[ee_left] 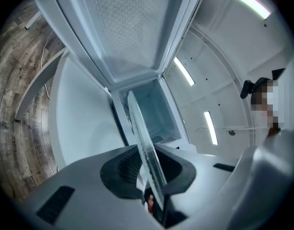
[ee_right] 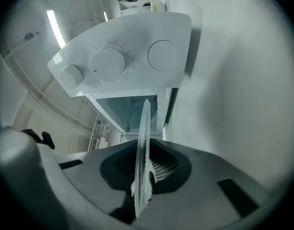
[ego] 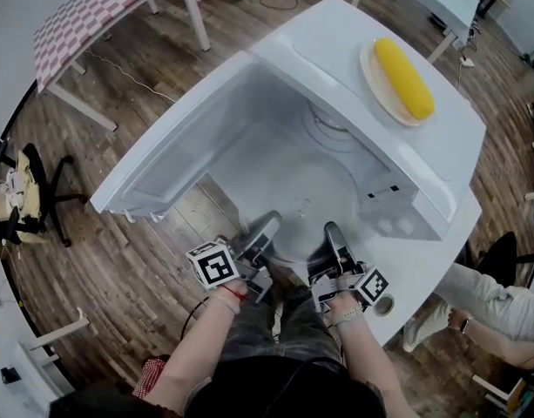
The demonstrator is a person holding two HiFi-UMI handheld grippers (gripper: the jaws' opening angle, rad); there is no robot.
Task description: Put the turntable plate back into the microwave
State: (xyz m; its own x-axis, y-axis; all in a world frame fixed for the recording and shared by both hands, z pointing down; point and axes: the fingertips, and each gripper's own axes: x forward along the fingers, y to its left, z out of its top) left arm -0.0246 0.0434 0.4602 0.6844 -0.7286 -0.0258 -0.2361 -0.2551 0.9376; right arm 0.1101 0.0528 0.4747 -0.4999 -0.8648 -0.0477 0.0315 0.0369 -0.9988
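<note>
Pinch-hold on clear round glass turntable plate by left gripper and right gripper. Keep level, slide into open white microwave, centre before releasing.

A corn cob lies on a plate, checkered table well apart.

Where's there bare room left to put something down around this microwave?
Free: the microwave top left of the corn plate, and the table strip right of the right gripper. Crowded: the cavity mouth, where it and the left gripper clamp the turntable plate.
</note>
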